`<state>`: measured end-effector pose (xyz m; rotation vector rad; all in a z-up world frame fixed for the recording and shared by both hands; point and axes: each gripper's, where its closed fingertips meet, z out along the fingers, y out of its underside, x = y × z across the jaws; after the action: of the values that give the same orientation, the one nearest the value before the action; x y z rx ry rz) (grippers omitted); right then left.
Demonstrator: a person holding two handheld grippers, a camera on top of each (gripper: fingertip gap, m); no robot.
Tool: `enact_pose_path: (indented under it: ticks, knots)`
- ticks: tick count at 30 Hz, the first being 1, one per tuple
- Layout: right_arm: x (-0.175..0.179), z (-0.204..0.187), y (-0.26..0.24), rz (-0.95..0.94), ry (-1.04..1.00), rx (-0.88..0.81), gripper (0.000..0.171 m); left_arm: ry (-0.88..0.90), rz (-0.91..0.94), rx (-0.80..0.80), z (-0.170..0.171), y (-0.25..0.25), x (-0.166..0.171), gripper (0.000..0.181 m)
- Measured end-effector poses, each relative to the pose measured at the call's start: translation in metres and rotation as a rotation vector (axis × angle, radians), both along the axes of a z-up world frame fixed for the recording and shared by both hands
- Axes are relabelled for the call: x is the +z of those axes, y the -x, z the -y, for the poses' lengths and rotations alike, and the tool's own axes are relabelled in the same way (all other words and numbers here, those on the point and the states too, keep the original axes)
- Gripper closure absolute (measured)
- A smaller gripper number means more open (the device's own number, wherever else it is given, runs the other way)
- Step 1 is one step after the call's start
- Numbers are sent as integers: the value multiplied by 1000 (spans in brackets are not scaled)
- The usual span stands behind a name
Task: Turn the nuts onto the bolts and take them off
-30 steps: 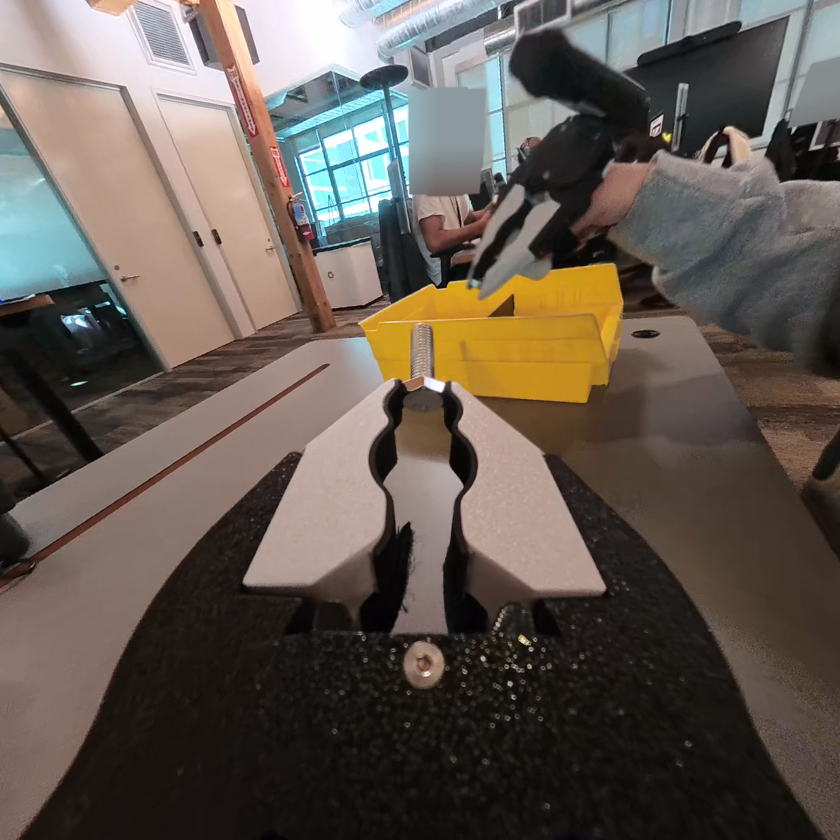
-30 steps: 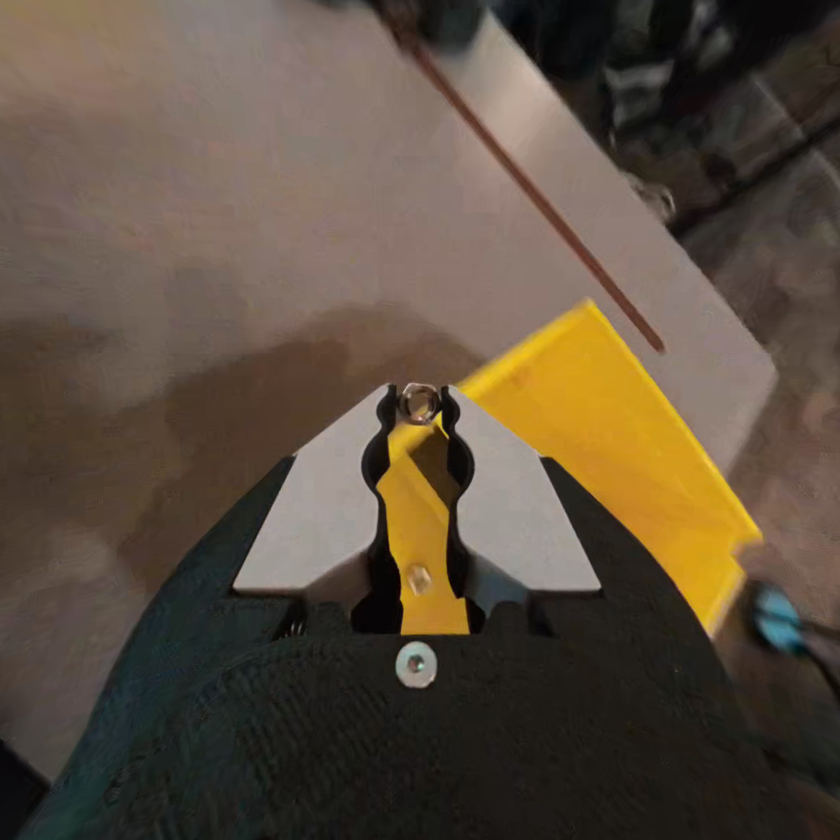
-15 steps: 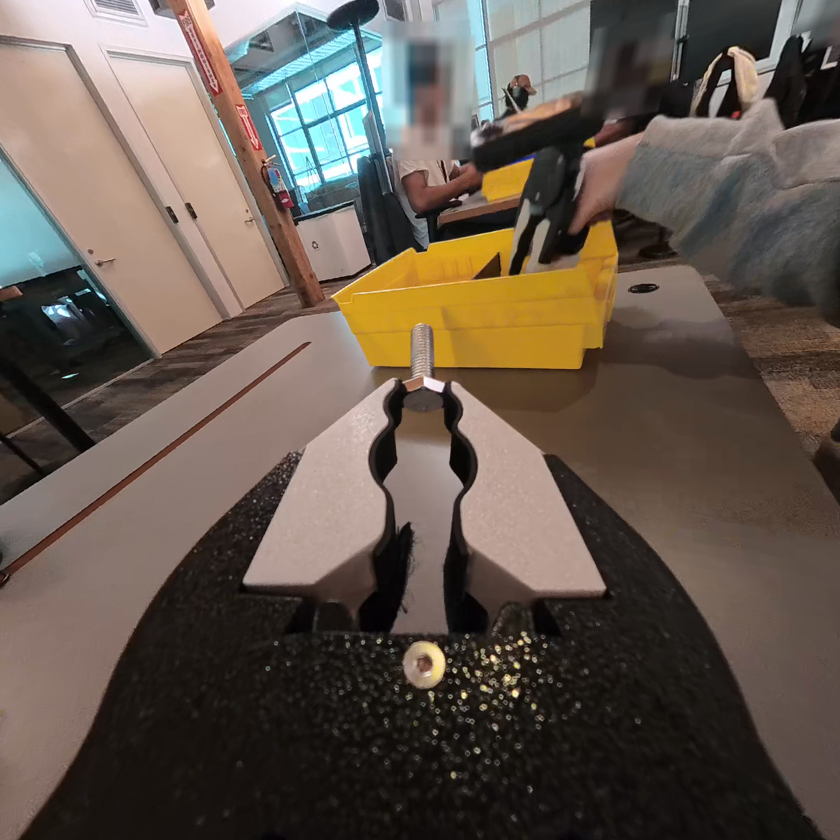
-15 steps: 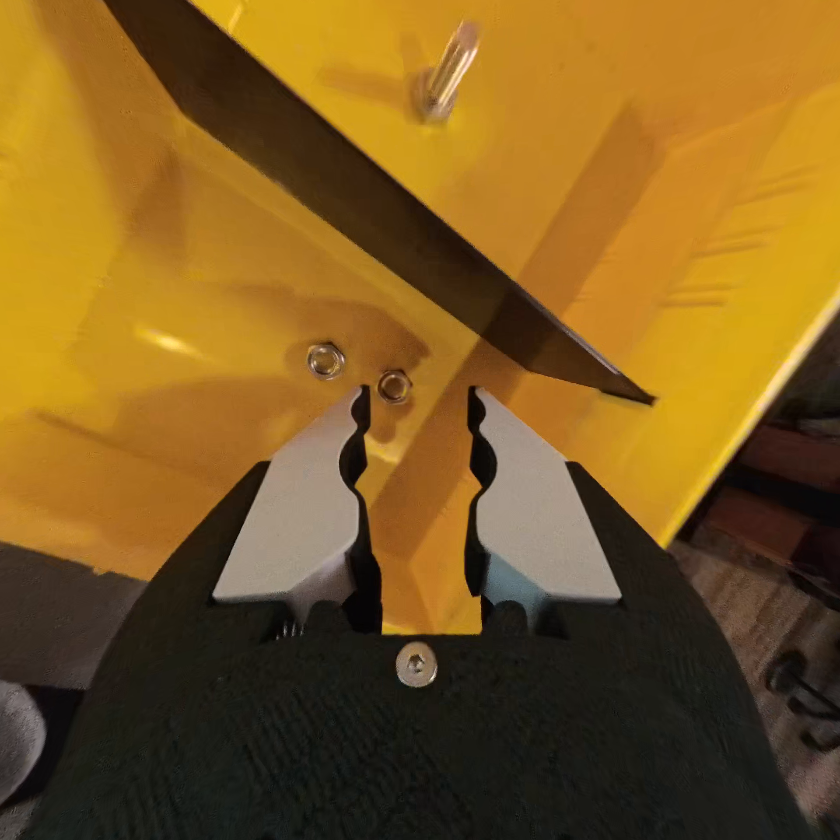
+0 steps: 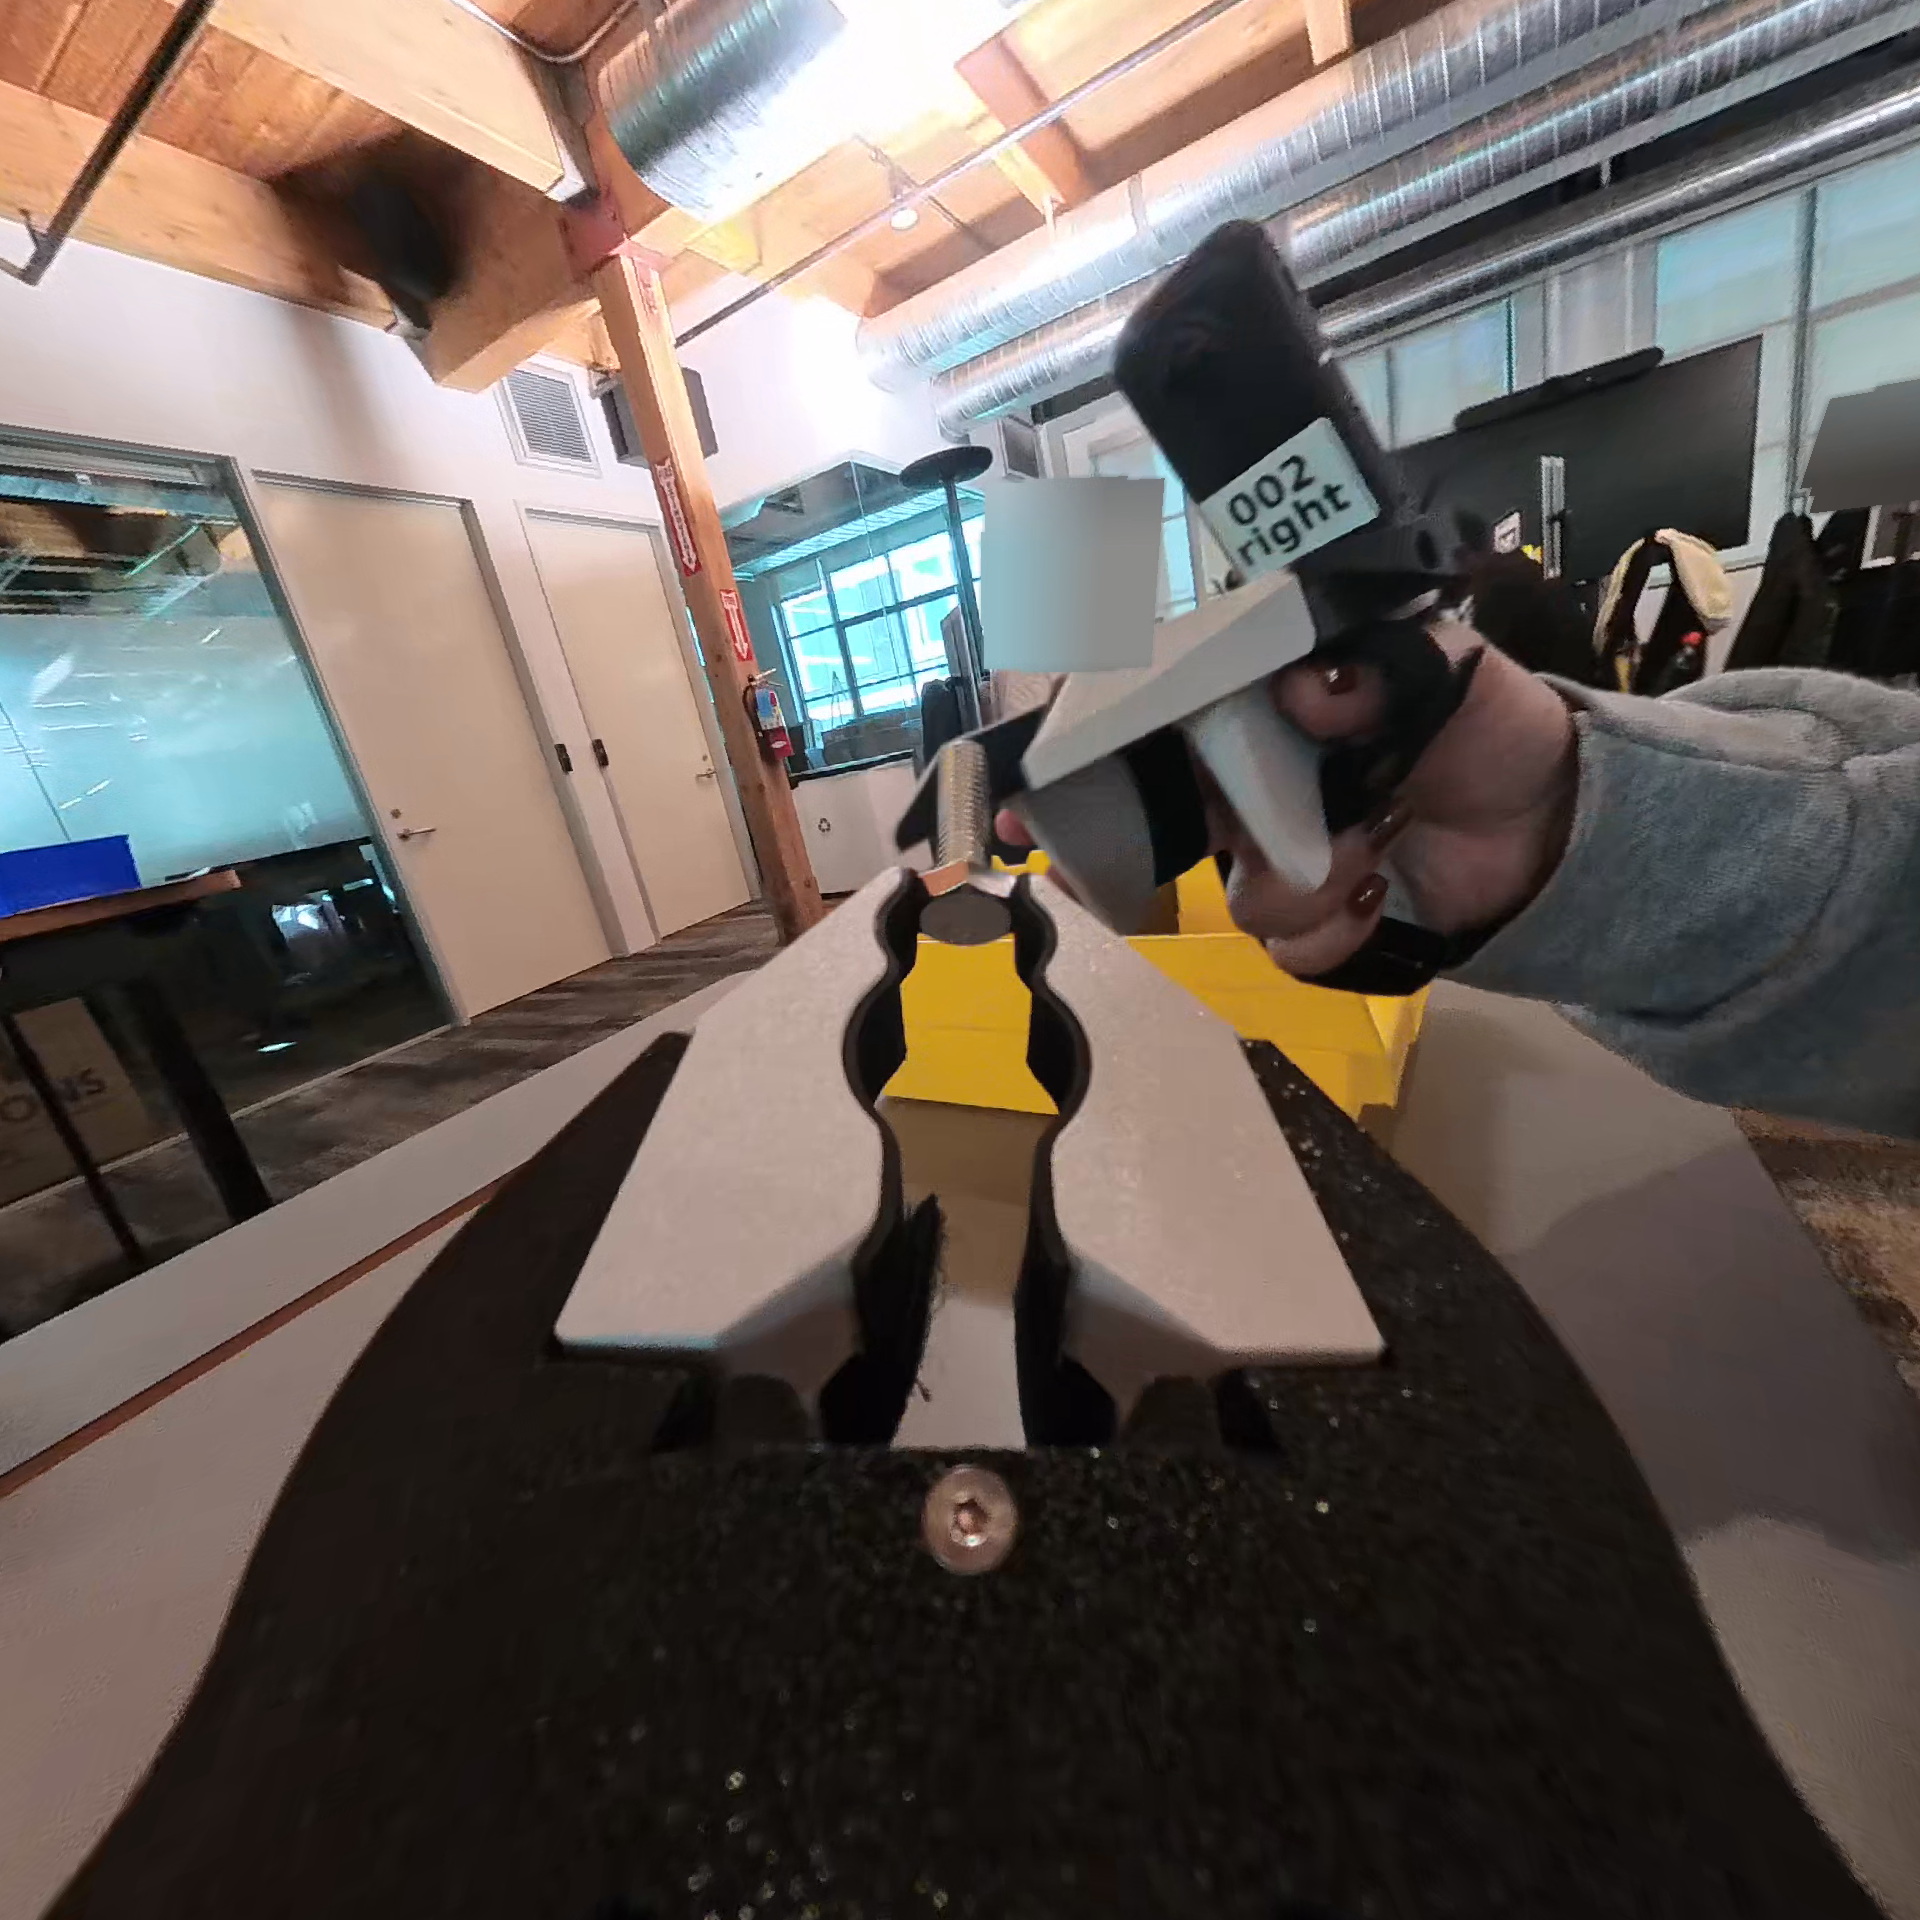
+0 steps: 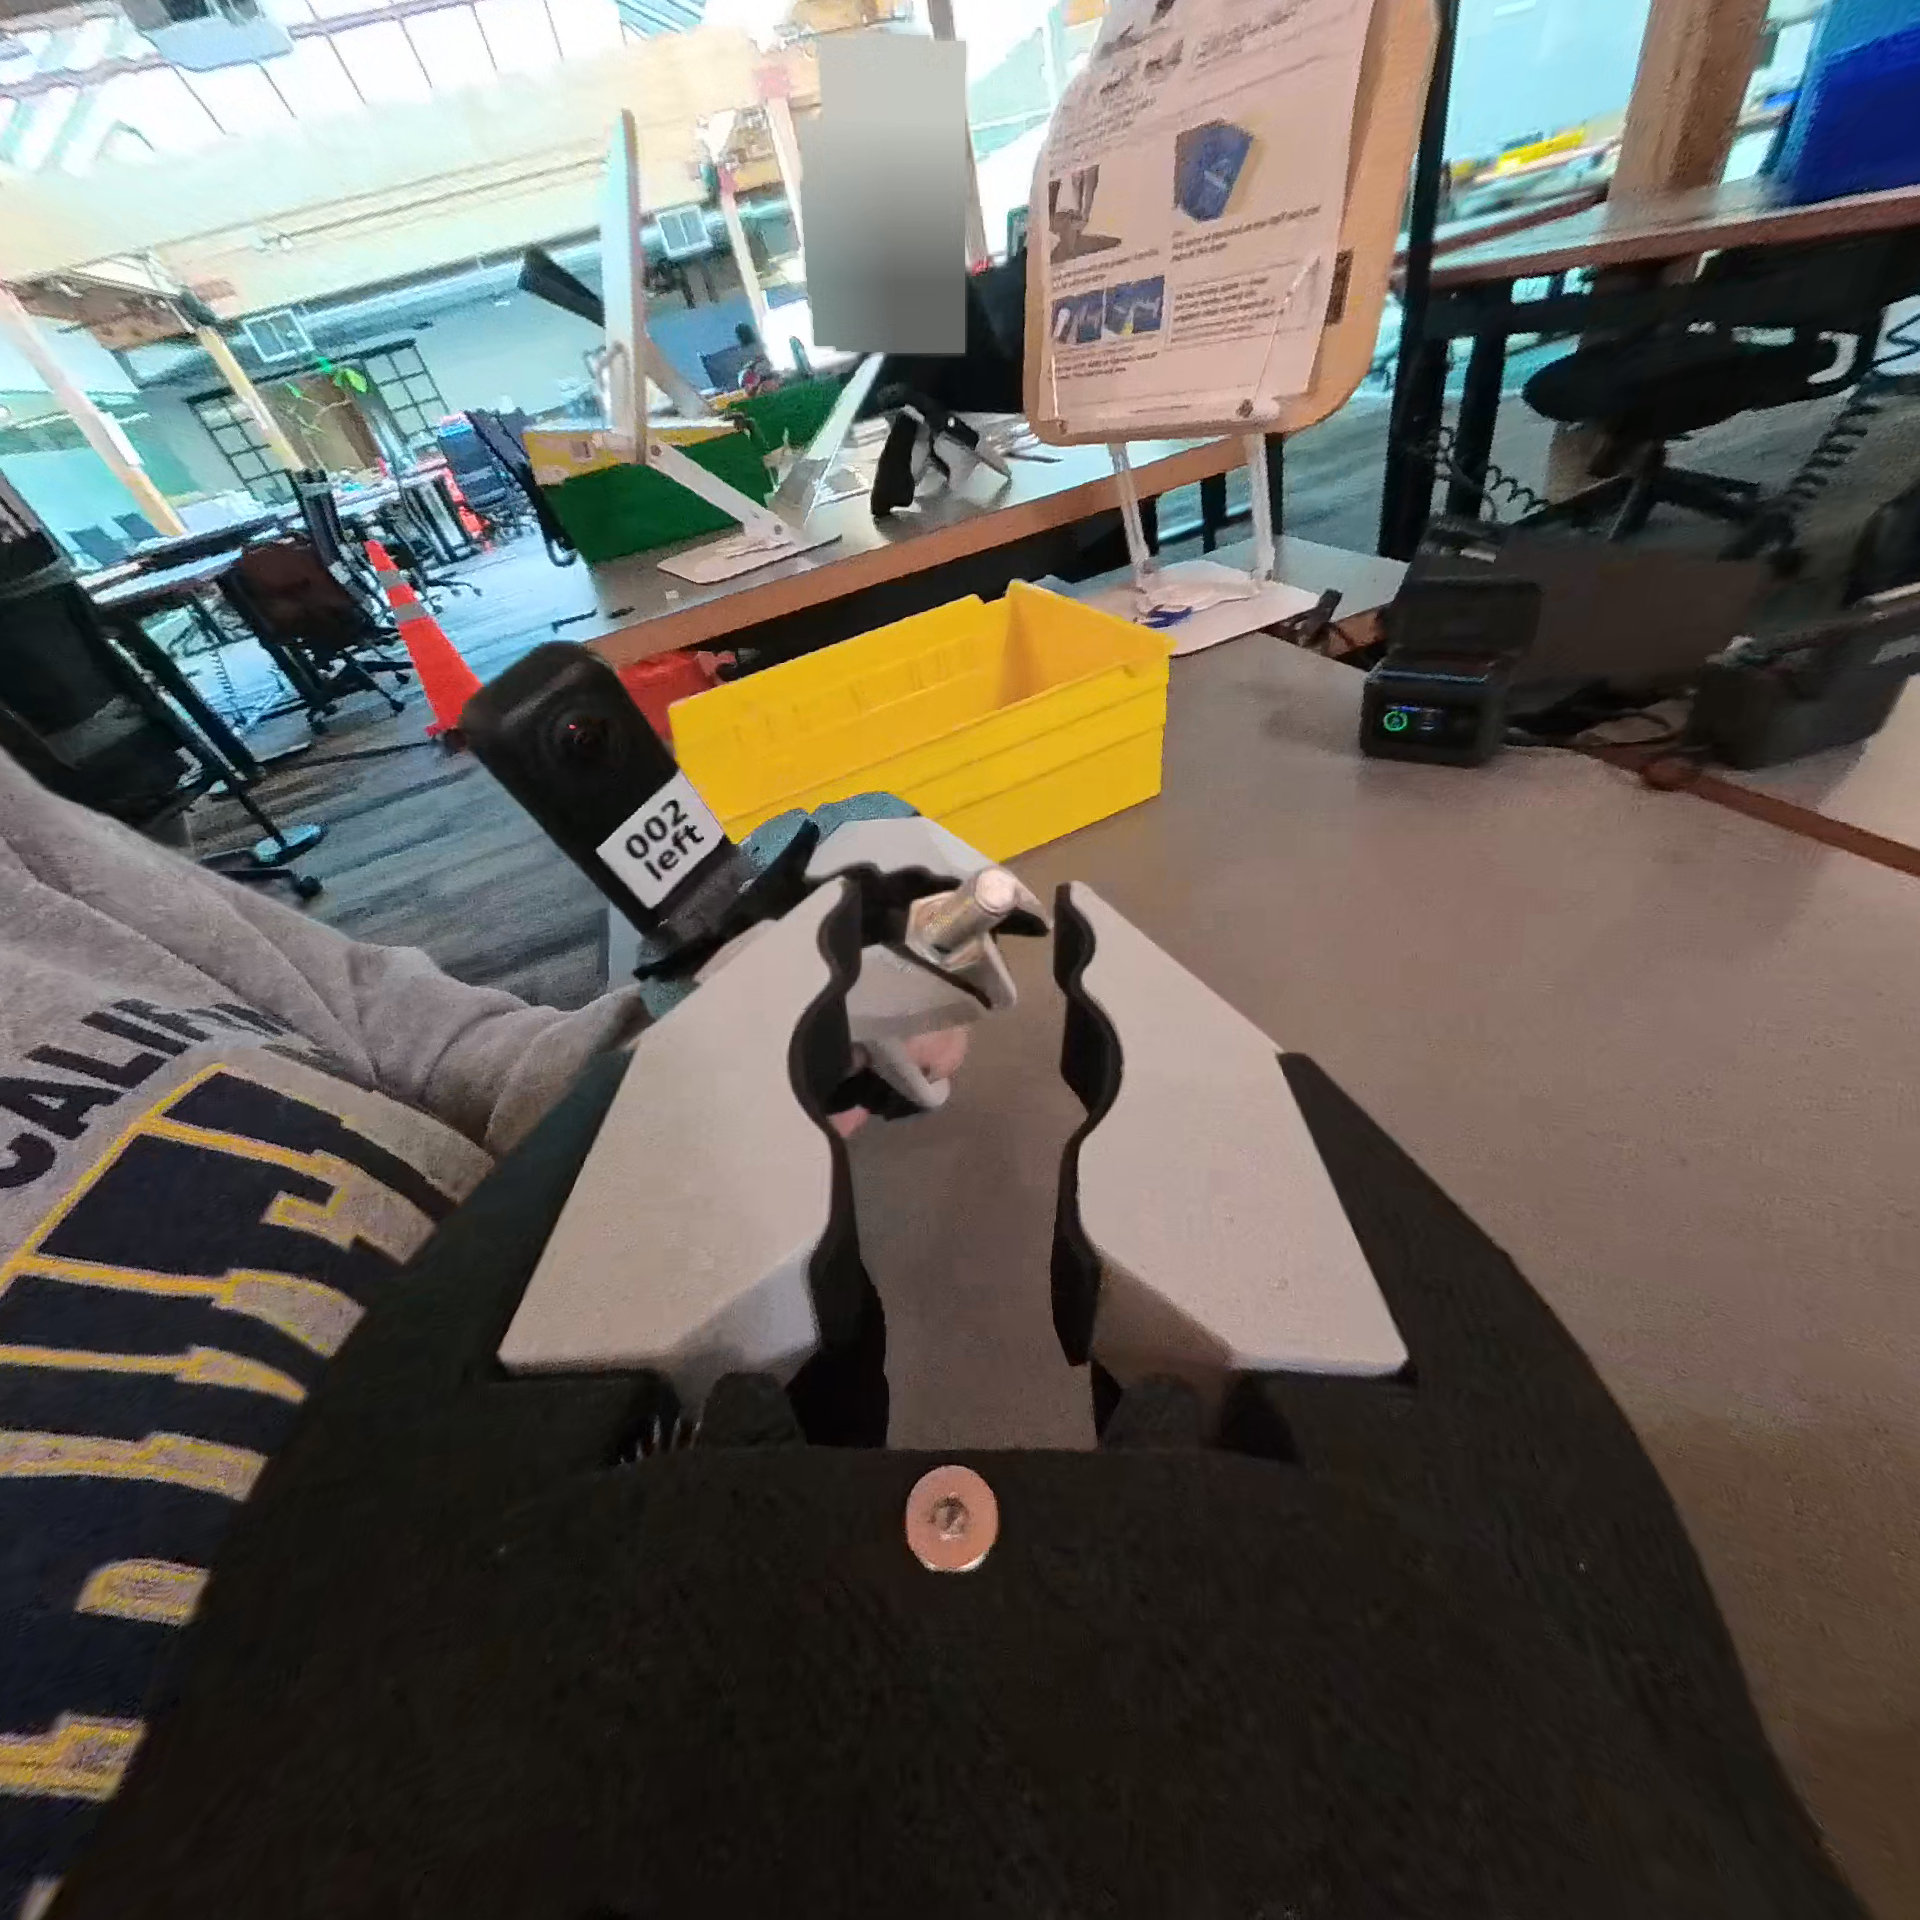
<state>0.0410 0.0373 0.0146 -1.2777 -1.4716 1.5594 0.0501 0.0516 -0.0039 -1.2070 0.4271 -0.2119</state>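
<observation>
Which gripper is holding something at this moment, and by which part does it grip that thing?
The left gripper grips a bolt by its hex head, the threaded shank sticking out. The right gripper is open and holds nothing.

A printed white label (image 5: 1288, 499) sits on one black camera (image 5: 1226, 353), another label (image 6: 660, 842) on the second camera (image 6: 566, 743). Red lettered signs (image 5: 677, 516) on the wooden post (image 5: 717, 665), block lettering (image 6: 156, 1195) across the grey sweatshirt (image 6: 312, 997), and a printed sheet (image 6: 1195, 208) stands behind the tabletop (image 6: 1507, 1039).
</observation>
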Motion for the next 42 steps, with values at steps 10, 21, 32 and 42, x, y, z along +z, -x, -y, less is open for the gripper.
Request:
enact_pose_path:
  ticks: [10, 21, 32, 42]
  knots:
    - [-30, -232, -76, 533, -624, -715, 163, 38, -59, -17, -3, -8, -20, 128]
    - [-157, -327, -144, 1227, -253, -671, 143, 76, -110, 93, -12, 1, -33, 121]
    - [33, -132, -27, -29, -550, -664, 143, 26, -145, 190, -7, 11, -28, 123]
    - [-36, -49, 29, -477, -590, -586, 150, 433, 109, 597, 102, 179, -1, 139]
